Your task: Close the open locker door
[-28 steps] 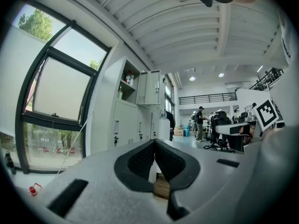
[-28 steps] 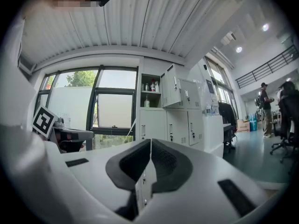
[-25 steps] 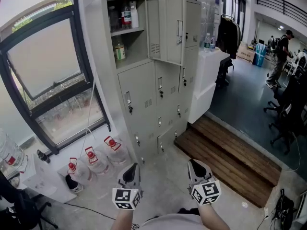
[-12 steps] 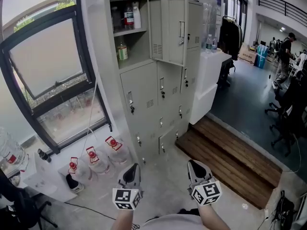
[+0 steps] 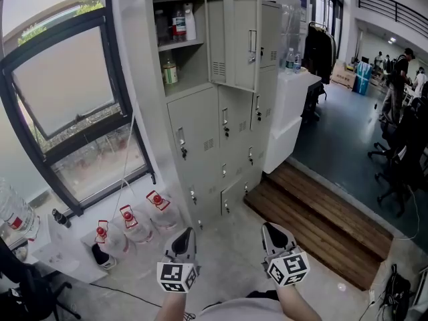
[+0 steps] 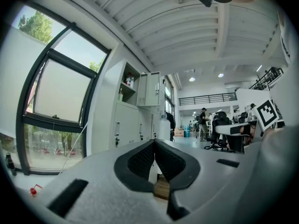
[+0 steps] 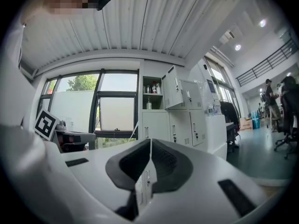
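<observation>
Left of the locker bank (image 5: 214,112), you've got the big window (image 5: 67,99), and three water jugs (image 5: 127,226) sit low by the bank's foot. The bank's top-left compartment (image 5: 175,52) stands open w/ bottles (image 5: 177,22) inside. Its door (image 5: 234,42) hinges on the compartment's right side and sticks out toward you, w/ the handle (image 5: 251,42) at the free edge. Right of the bank come a white counter (image 5: 294,105) and then the wood step (image 5: 321,226).

Progress, by my read: nothing done yet. The door is wide open, and both tools hang low and well short of the bank, w/ bare floor between.
- Left gripper (image 5: 182,239): fingers pressed together, nothing in them.
- Right gripper (image 5: 275,236): same, closed and empty.

The whole job is left: approach, reach the free edge, and swing the door left till it's flush.

Views:
- **Head view:** it alone gives you the floor gap, the jugs and both tools together, but only their backs.
- **Left gripper view:** its pads meet, the door shows from low down, and it adds the office far right of the bank.
- **Right gripper view:** its pads meet too. It shows the compartment and window more squarely, plus the other tool's marker cube (image 7: 46,124).
</observation>
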A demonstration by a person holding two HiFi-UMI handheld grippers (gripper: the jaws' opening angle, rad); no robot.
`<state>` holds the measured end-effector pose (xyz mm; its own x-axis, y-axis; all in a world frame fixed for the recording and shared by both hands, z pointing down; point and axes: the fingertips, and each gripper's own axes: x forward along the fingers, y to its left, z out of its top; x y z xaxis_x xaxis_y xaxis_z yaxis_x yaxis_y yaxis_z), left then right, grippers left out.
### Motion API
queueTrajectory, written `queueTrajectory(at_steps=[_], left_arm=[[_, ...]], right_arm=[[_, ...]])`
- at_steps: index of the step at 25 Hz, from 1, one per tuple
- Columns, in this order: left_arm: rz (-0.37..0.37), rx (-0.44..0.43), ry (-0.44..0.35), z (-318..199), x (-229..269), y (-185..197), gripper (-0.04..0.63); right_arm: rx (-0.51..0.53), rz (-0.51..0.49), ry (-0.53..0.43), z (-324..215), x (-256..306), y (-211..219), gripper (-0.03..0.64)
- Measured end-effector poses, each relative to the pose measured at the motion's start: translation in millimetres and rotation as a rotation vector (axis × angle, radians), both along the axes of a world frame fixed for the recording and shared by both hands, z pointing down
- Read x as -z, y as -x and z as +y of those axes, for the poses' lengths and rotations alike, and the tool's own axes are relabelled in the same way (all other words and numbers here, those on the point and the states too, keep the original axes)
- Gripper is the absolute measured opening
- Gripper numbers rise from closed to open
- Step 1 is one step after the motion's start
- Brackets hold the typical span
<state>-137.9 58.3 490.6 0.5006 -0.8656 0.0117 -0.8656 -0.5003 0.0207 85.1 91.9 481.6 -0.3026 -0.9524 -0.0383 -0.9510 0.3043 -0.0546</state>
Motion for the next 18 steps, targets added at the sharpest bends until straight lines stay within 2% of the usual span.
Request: queueTrajectory(at_steps=[10,18], left_arm=[[0.005,-0.005,0.002,-13,-1,-8,0.009],[-0.002,0.068,0.014,-63,-11,-4,0.009]], right_arm=[[0.002,-0.014,0.02,-12,-6,-11,0.017],[0.058,-0.007,0.028,-83,-14,-16,0.017]])
